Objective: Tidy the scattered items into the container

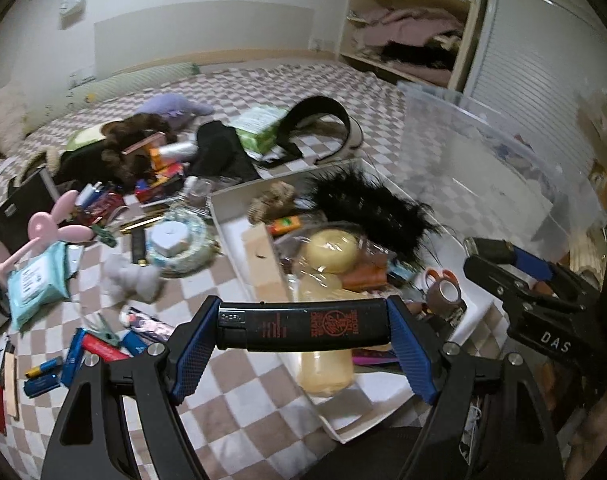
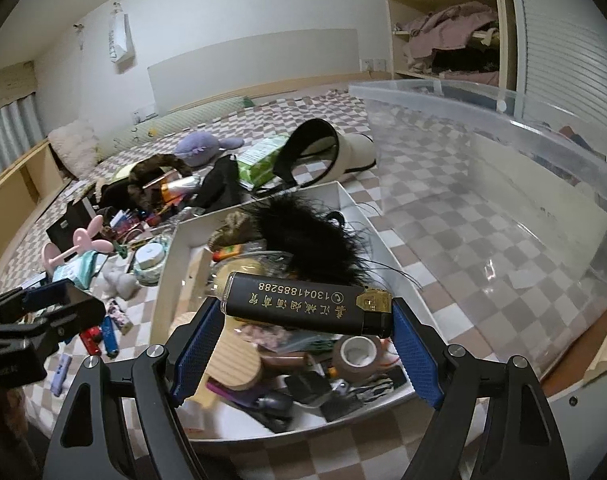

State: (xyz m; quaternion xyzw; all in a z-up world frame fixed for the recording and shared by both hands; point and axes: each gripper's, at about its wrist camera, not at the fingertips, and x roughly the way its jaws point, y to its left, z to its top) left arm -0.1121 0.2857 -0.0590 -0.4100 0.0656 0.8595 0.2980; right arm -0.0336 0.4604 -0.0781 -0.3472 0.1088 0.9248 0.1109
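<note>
Left gripper (image 1: 303, 330) clamped endwise on a black lighter with red print (image 1: 303, 326); right gripper (image 2: 305, 316) clamped on a black lighter with gold lettering (image 2: 303, 308).

Both lighters are smooth, slim bars pinched between ribbed blue pads — each held above the shallow white tray (image 2: 163, 280), which holds a fluffy black feather tuft (image 2: 307, 236), a tape roll (image 2: 357, 356) and a ridged wooden piece. Beside it stands a clear plastic bin (image 2: 503, 128) on the checkered bed cover (image 2: 423, 216).

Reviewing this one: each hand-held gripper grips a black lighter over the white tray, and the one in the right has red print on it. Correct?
Not quite. The right hand-held gripper holds a black lighter with gold print, as the right wrist view shows. The red print is on the lighter in the left hand-held gripper. Both are over the white tray.
</note>
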